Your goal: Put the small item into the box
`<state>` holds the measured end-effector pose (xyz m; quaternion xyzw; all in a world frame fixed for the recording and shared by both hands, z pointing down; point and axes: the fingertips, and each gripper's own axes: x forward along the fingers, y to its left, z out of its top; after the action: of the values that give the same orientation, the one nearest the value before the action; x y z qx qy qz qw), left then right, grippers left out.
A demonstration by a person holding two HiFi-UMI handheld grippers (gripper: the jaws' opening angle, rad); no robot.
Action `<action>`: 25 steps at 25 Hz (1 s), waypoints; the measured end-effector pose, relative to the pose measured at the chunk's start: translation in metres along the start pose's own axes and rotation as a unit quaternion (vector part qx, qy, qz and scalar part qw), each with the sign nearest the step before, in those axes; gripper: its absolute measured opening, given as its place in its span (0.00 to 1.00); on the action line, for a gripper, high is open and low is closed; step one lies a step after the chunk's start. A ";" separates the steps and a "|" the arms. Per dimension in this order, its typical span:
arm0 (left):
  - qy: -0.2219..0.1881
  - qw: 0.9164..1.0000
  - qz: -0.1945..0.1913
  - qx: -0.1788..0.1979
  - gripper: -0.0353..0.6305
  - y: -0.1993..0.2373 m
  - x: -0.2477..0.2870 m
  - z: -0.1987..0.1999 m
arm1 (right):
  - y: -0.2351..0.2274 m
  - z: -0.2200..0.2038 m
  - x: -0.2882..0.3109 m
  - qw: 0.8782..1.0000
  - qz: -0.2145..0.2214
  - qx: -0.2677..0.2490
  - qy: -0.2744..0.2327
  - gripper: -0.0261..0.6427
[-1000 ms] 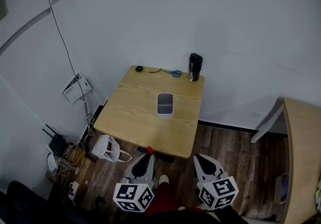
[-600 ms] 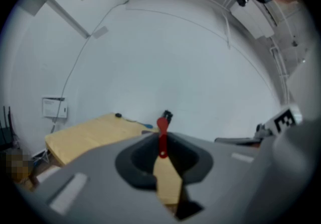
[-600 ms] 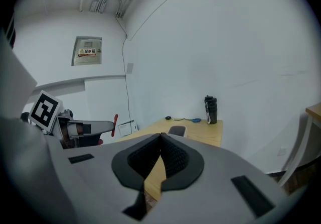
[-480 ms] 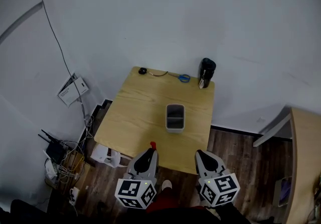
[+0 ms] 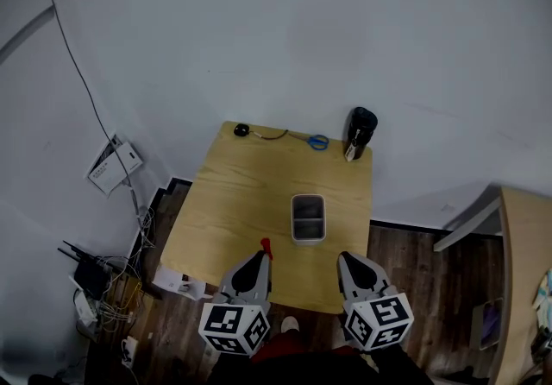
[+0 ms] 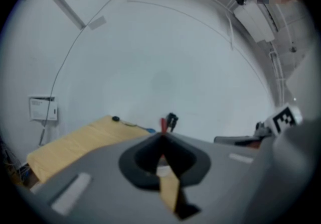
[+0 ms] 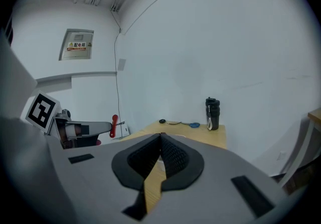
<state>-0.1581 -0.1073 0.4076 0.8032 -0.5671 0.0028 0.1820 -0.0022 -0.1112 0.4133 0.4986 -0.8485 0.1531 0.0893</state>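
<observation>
A small grey box (image 5: 308,218) stands open on the wooden table (image 5: 241,202), near its front edge. My left gripper (image 5: 262,256) hovers over the table's front edge, left of the box, shut on a small red item (image 5: 266,246) that sticks out past its tips. In the left gripper view the red item (image 6: 163,124) rises just beyond the closed jaws (image 6: 161,135). My right gripper (image 5: 346,259) is shut and holds nothing, level with the left one, just right of the box. The right gripper view shows its jaws (image 7: 160,134) together and the red item (image 7: 114,125) in the left gripper.
A black bottle (image 5: 360,133), blue scissors (image 5: 318,142) and a small black object with a cord (image 5: 241,129) lie along the table's far edge by the wall. Cables and devices (image 5: 95,275) clutter the floor at left. Another wooden tabletop (image 5: 522,280) stands at right.
Both grippers have come forward from over the floor to the table's front edge; the table and box now lie closer. The left gripper has kept hold of the red item.
</observation>
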 end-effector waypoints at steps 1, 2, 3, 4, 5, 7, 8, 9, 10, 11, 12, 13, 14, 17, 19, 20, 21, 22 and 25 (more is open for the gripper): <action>-0.001 1.000 -0.001 0.002 0.06 0.003 0.002 0.002 | 0.000 0.001 0.003 1.000 -0.004 0.000 -0.001 0.05; -0.001 1.000 -0.004 0.005 0.06 0.004 0.004 0.003 | 0.000 0.003 0.005 1.000 -0.008 0.000 -0.002 0.05; -0.002 1.000 -0.009 0.010 0.06 0.005 0.006 0.004 | 0.000 0.004 0.007 1.000 -0.012 0.000 -0.003 0.05; -0.003 1.000 -0.015 0.015 0.06 0.005 0.009 0.005 | 0.000 0.005 0.009 1.000 -0.016 0.000 -0.005 0.05; -0.004 1.000 -0.022 0.018 0.06 0.003 0.012 0.006 | 0.000 0.006 0.011 1.000 -0.020 0.000 -0.005 0.05; -0.007 0.999 -0.036 0.018 0.06 -0.001 0.022 0.007 | -0.004 0.006 0.012 1.000 -0.030 0.001 -0.004 0.05; -0.007 0.999 -0.043 0.017 0.06 -0.003 0.028 0.007 | -0.005 0.005 0.012 0.999 -0.035 0.002 -0.003 0.05; -0.006 0.999 -0.049 0.017 0.06 -0.005 0.033 0.008 | -0.007 0.005 0.012 0.999 -0.039 0.004 -0.001 0.05; -0.004 0.998 -0.055 0.018 0.06 -0.007 0.037 0.007 | -0.009 0.004 0.012 0.999 -0.043 0.007 0.000 0.05; -0.002 0.998 -0.060 0.021 0.06 -0.009 0.041 0.007 | -0.011 0.004 0.011 0.999 -0.047 0.009 0.001 0.05; 0.000 0.998 -0.065 0.023 0.06 -0.011 0.045 0.007 | -0.013 0.003 0.011 0.999 -0.051 0.011 0.002 0.05; 0.003 0.997 -0.069 0.024 0.06 -0.012 0.048 0.006 | -0.016 0.003 0.010 0.998 -0.055 0.013 0.002 0.05; 0.004 0.997 -0.072 0.024 0.06 -0.013 0.051 0.006 | -0.019 0.003 0.010 0.998 -0.060 0.016 0.002 0.05; 0.010 0.997 -0.076 0.023 0.06 -0.012 0.058 0.004 | -0.027 0.002 0.010 0.997 -0.070 0.024 -0.001 0.05; 0.014 0.997 -0.076 0.023 0.06 -0.013 0.063 0.003 | -0.033 0.002 0.010 0.997 -0.075 0.028 -0.002 0.05; 0.016 0.997 -0.077 0.024 0.06 -0.013 0.066 0.002 | -0.036 0.003 0.010 0.997 -0.076 0.029 -0.003 0.05; 0.017 0.997 -0.077 0.025 0.06 -0.014 0.069 0.003 | -0.038 0.004 0.011 0.997 -0.077 0.030 -0.003 0.05; 0.019 0.996 -0.077 0.027 0.06 -0.014 0.072 0.003 | -0.041 0.005 0.012 0.997 -0.077 0.031 -0.004 0.05; 0.025 0.996 -0.078 0.032 0.06 -0.016 0.081 0.002 | -0.046 0.005 0.015 0.997 -0.075 0.033 -0.001 0.05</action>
<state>-0.1151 -0.1770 0.4177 0.8504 -0.4972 0.0272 0.1699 0.0304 -0.1463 0.4211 0.5635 -0.8035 0.1731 0.0835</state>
